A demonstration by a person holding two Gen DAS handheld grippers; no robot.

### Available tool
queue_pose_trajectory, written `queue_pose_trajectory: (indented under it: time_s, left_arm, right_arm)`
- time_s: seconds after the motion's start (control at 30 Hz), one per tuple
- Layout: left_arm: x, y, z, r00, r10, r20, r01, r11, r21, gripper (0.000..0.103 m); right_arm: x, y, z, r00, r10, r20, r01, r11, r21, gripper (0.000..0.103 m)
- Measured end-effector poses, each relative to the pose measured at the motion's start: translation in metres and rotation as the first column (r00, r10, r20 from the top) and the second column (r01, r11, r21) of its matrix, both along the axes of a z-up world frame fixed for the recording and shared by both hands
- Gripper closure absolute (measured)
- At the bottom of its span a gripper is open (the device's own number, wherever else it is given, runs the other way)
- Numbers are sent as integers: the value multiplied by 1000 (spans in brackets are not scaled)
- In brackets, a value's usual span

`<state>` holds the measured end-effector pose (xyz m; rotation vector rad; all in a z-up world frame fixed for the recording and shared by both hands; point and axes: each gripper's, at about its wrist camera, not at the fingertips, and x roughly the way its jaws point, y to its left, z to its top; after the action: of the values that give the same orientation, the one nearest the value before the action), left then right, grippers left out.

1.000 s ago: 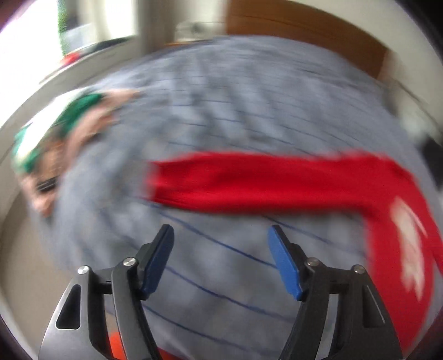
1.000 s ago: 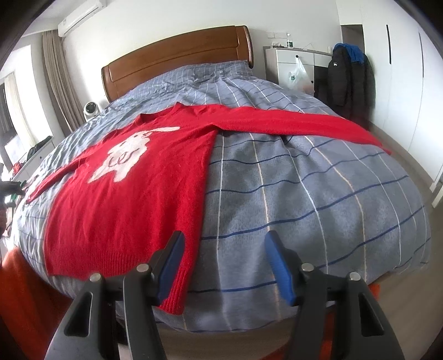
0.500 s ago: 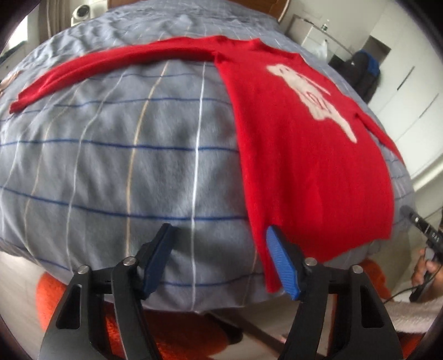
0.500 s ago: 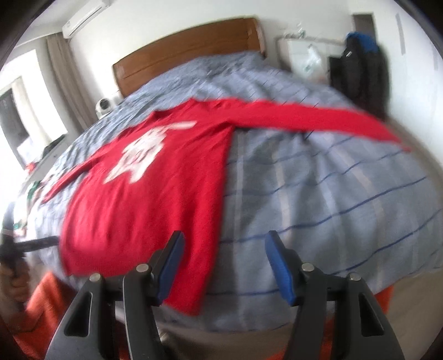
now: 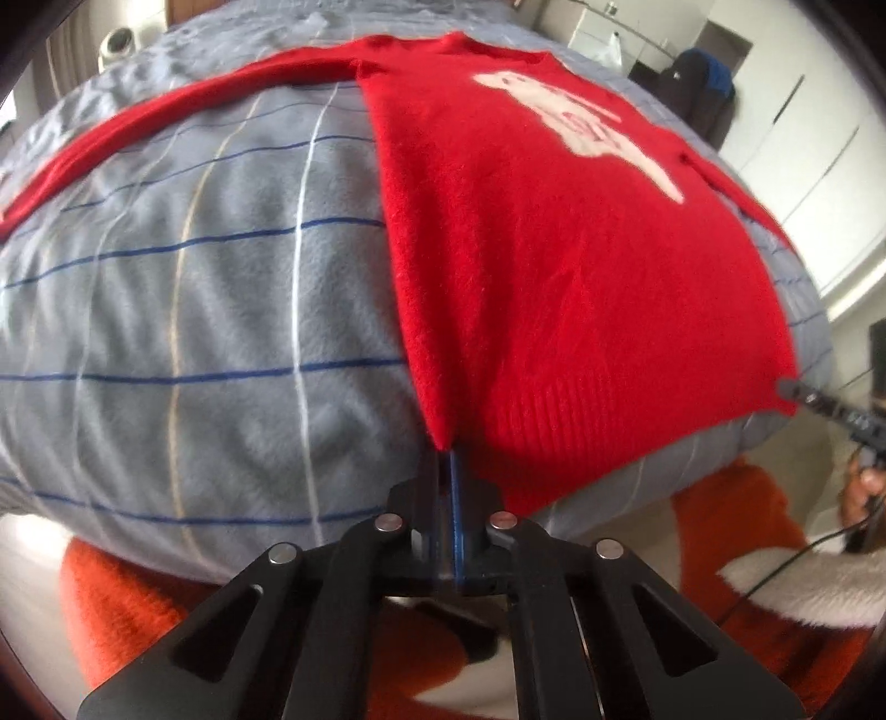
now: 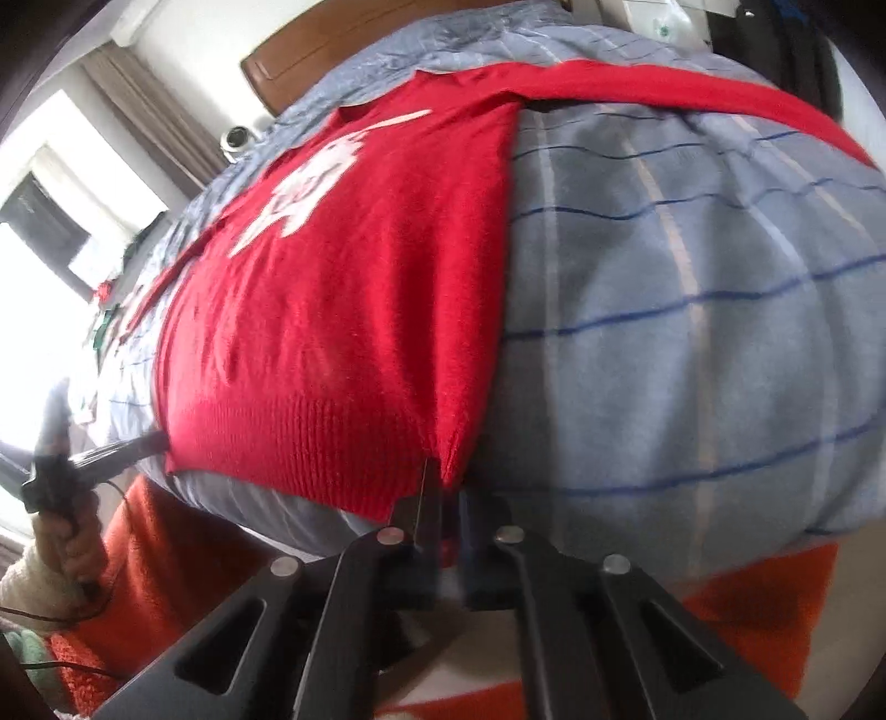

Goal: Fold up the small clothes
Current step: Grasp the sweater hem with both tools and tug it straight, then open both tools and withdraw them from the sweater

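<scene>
A red sweater (image 5: 554, 266) with a white figure on the chest lies flat on the bed, sleeves spread out to both sides. My left gripper (image 5: 447, 451) is shut on the sweater's left hem corner at the bed's near edge. My right gripper (image 6: 440, 479) is shut on the sweater's (image 6: 343, 310) right hem corner. Each gripper shows in the other's view at the far hem corner: the right one in the left wrist view (image 5: 819, 401), the left one in the right wrist view (image 6: 119, 451).
The bed has a grey-blue checked duvet (image 5: 194, 310) and a wooden headboard (image 6: 343, 50). An orange rug (image 6: 155, 559) lies on the floor below. White wardrobes (image 5: 819, 138) and a dark coat stand to the right; a window (image 6: 50, 232) is at the left.
Both grippers moved in to the hem at the bed's edge and closed on its two corners; they were open and apart from the sweater before.
</scene>
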<state>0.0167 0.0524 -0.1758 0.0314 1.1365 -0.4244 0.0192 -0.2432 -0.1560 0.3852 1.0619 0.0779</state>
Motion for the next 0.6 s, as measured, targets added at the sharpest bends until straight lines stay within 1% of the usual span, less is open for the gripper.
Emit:
queue_pose_trajectory:
  time_s: [0.07,0.13,0.2,0.23,0.3,0.33,0.37,0.4,0.43,0.47,0.5,0.57,0.6]
  left_arm:
    - [-1,3,-8,1000,4,-3,-4,1000,22,102]
    - [3,-1,-14,1000,20,-12,-20,1000,24,102]
    - [6,-5,-14,1000,23,-11,-22,999,36,100]
    - [5,-7,-12,1000,16,-3,-16,998,54,97]
    - [2,-7,-7,1000,10,7,-10,998,67,94]
    - [-1,-8,-2,1000,10,13,-11,997,71,81]
    - [-5,-7,6,999,13,30,-15,997,73,60]
    - [-8,-3,16,998,23,64,-28,997,73,49]
    - [-10,2,26,994,37,102,-44,997,69,33]
    - [-10,6,36,989,50,140,-59,996,61,27]
    - [-6,10,47,982,63,177,-73,996,49,25]
    - [9,17,65,968,88,236,-99,995,35,16]
    - [19,20,71,959,101,264,-114,993,32,14]
  right_arm:
    - [-5,-1,0,1000,-26,-11,26,1000,-10,100]
    - [-2,-1,-10,999,-44,-24,43,999,-22,100]
    - [4,-3,-19,998,-61,-31,60,998,-11,100]
    - [6,-1,-20,998,-62,-29,61,998,-21,100]
    - [5,2,-16,999,-45,-19,44,998,-49,99]
    - [4,3,-15,999,-35,-11,34,998,-57,98]
    - [0,4,-13,1000,-27,-3,27,998,-58,87]
    - [-4,5,-10,1000,-23,2,23,998,-60,69]
    - [-8,4,-8,1000,-18,15,19,998,-58,60]
    - [-14,4,-3,999,-21,38,24,998,-63,47]
    - [-19,3,3,997,-36,65,42,995,-87,43]
    - [-24,0,12,992,-66,105,79,989,-126,42]
    - [-23,-2,14,989,-81,121,98,986,-137,41]
